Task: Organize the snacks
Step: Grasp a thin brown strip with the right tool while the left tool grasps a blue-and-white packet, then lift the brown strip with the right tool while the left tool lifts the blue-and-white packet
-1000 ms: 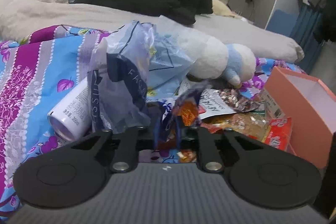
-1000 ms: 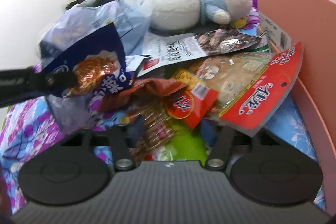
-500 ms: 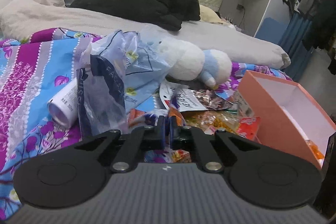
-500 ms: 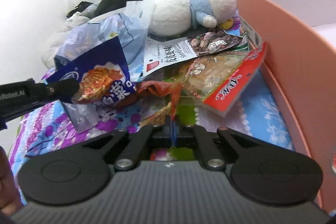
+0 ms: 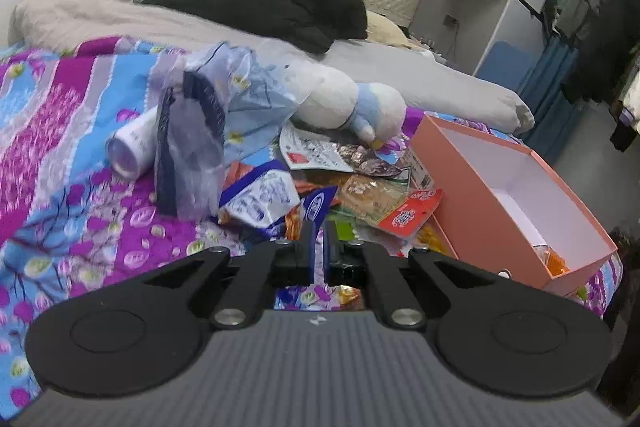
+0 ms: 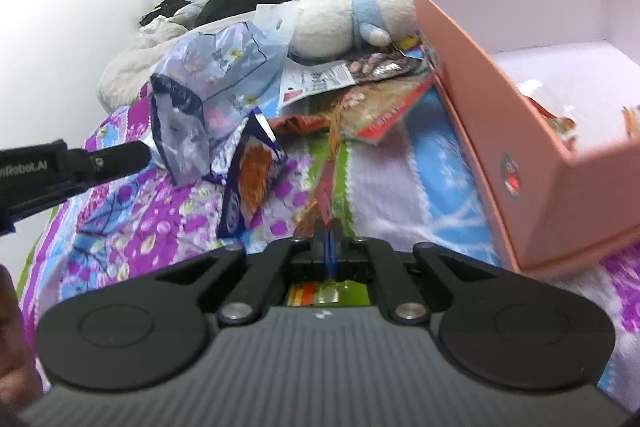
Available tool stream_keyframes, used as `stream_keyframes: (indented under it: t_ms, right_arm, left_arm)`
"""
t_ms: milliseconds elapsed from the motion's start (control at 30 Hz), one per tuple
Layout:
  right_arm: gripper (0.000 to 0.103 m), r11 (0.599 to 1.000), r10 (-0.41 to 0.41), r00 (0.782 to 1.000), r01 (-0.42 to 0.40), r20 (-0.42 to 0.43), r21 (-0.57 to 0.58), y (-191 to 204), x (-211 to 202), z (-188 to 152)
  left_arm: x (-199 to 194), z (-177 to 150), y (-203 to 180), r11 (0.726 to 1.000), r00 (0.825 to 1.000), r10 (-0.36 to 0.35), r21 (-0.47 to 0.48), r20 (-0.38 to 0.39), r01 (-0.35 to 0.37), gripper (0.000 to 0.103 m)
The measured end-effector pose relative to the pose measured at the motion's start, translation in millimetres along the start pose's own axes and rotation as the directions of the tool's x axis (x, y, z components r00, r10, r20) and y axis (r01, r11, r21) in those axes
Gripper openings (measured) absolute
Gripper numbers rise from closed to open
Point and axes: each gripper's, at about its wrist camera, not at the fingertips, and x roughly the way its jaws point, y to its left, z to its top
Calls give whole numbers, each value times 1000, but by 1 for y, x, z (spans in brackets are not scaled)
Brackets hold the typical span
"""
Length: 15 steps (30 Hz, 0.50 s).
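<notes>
A blue snack packet point(image 5: 314, 205) with an orange picture is pinched at its corner by my left gripper point(image 5: 318, 247), which is shut on it. In the right wrist view that packet point(image 6: 248, 179) hangs off the bedspread beside the left gripper point(image 6: 134, 157). My right gripper point(image 6: 328, 239) is shut on a thin orange-red snack packet point(image 6: 330, 163), seen edge-on and trailing back to the snack pile point(image 6: 372, 99). The open pink box point(image 5: 452, 195) lies to the right of the pile point(image 5: 372, 195), with a few packets inside point(image 6: 560, 123).
A white and blue plush toy point(image 5: 348, 99) and a crumpled plastic bag point(image 5: 208, 115) lie behind the pile, with a white bottle point(image 5: 132, 151) to the left. Black clothes point(image 5: 260, 3) and pillows cover the far bed. The floral bedspread point(image 5: 80, 195) spreads to the left.
Both grippers have shut, each on a packet, and drawn back and upward from the pile. The pile looks farther away and more of the pink box shows.
</notes>
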Motion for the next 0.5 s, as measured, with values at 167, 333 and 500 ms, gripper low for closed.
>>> stream_keyframes:
  t_ms: [167, 333, 500]
  right_arm:
    - [7, 1000, 13, 1000, -13, -11, 9, -10, -2, -9]
    - [8, 999, 18, 1000, -18, -25, 30, -15, 5, -16]
    - [49, 996, 45, 998, -41, -42, 78, -22, 17, -20]
  left_arm:
    - [18, -4, 17, 994, 999, 10, -110, -53, -16, 14]
    - [50, 2, 35, 976, 997, 24, -214, -73, -39, 63]
    - [78, 7, 50, 951, 995, 24, -306, -95, -53, 69]
